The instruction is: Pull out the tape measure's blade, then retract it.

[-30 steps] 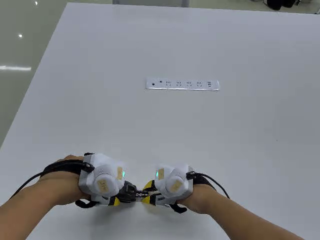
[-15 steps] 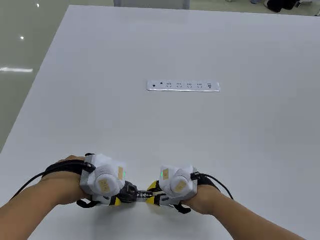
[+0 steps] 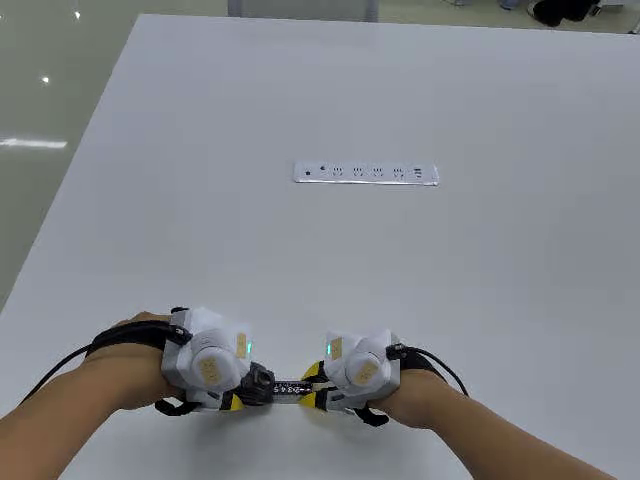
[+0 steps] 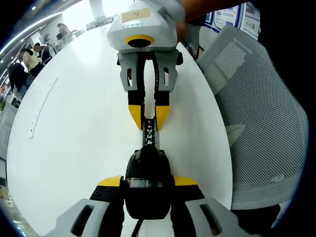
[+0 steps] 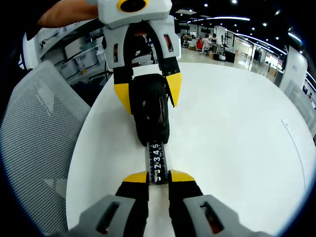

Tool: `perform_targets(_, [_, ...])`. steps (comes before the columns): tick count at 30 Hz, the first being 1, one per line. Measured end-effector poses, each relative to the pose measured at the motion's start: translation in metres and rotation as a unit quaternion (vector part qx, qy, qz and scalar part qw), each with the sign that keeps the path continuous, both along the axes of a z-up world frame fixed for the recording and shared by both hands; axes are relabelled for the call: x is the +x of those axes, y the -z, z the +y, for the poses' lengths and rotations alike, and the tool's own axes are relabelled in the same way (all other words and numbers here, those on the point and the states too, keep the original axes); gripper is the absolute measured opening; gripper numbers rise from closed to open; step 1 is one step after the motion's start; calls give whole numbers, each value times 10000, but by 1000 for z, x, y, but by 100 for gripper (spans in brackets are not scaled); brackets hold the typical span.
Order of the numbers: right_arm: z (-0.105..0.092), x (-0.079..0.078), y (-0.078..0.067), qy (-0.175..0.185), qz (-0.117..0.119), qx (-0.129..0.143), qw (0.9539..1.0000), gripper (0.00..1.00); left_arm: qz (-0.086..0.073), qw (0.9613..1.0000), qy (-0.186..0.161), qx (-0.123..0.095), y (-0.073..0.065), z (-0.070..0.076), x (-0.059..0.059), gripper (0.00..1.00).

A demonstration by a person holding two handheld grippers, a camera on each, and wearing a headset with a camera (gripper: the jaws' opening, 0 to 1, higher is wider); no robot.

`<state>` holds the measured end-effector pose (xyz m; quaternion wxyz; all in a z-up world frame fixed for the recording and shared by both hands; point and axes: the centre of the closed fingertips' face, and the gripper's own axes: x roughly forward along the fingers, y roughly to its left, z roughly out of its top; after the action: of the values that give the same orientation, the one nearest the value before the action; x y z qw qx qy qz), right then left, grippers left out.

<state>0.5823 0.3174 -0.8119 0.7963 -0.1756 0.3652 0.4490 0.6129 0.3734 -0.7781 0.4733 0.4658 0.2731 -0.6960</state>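
Black blade (image 5: 156,163) farther out than before

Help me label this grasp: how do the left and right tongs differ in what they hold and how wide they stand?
The left tongs clamp the black case; the right tongs pinch the blade. The left tongs stand spread to the case's width; the right tongs are nearly closed on the thin blade. Both are yellow-tipped, shut on the same tape measure, and face each other along the blade.
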Motion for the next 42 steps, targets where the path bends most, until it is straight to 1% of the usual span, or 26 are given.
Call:
perform_targets(6, [-5, -3, 0, 38, 16, -19, 10000, 12, 5, 10000, -23, -23, 0, 0, 0, 33])
perform_targets(9, [-11, -3, 0, 100, 33, -18, 9999, 12, 12, 10000, -52, -31, 0, -1, 1, 33])
perform_targets(15, [-18, -6, 1, 67, 37, -117, 9999, 12, 3, 10000, -57, -30, 0, -1, 0, 33])
perform_targets(22, [-25, -10, 1, 92, 26, -154, 9998, 12, 1, 10000, -68, -55, 0, -1, 0, 33])
perform_targets(28, [-36, -15, -1, 177, 1, -124, 9998, 12, -5, 9999, -88, -62, 0, -1, 0, 33])
perform_targets(34, [-45, -19, 0, 210, 55, -146, 9997, 12, 1, 9999, -94, -57, 0, -2, 0, 33])
perform_targets(38, [-52, -23, -2, 225, 74, -100, 9997, 12, -5, 9999, -96, -61, 0, -1, 0, 33])
perform_targets(42, [-57, -26, -1, 251, 106, -98, 9996, 12, -2, 9999, -104, -72, 0, -2, 0, 33])
